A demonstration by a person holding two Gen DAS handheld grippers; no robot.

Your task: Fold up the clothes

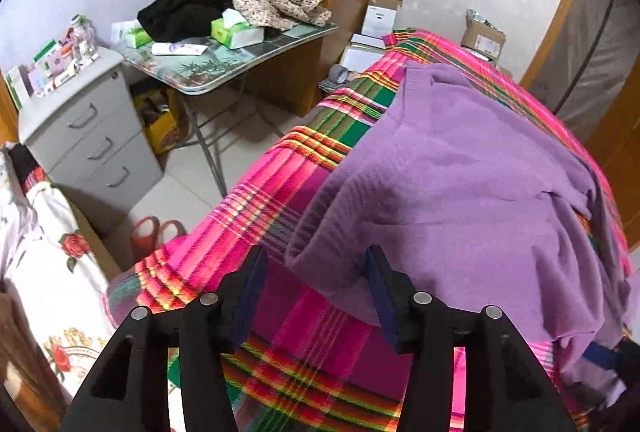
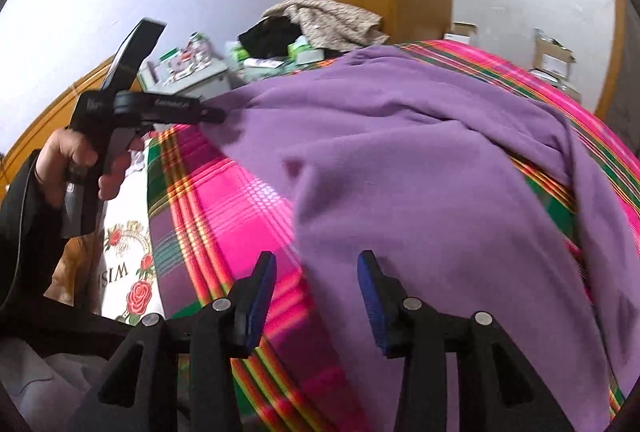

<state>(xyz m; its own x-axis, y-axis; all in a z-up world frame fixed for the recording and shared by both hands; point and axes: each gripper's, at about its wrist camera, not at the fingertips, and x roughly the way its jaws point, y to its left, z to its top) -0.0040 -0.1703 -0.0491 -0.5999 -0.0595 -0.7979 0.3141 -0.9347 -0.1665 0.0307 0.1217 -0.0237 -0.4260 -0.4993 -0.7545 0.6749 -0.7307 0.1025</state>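
**Purple top lies lengthwise on the bed, both tongs spread at its near edge**

The purple top [image 1: 460, 172] lies on the pink plaid bedcover [image 1: 256, 200]. It is loosely spread rather than flat. In the left wrist view its long axis runs from about 6 o'clock, close to the camera, up towards 12 to 1 o'clock, along the length of the bed. At 3 o'clock a part of it, probably a sleeve, is lapped over the body and bunches towards the bed's edge. I cannot tell for certain which end is the neck, though a small notch at the far end hints at it.

The left gripper [image 1: 316, 284] has its jaws spread, and the near corner of the cloth reaches in between them, against the right-hand finger. The right gripper [image 2: 316, 284] is spread too. One pad is over the bedcover, the other over purple cloth, and the hem crosses the gap. Neither is pinching anything.

In the right wrist view, at 9 o'clock, a hand [image 2: 76, 160] holds the left tool with its tip at the top's side corner. Set like this, the two tongs straddle one long edge at separate spots. That suits lifting the edge evenly, either to smooth the top flat or to turn it over in a fold; the rumpled cloth fits both.
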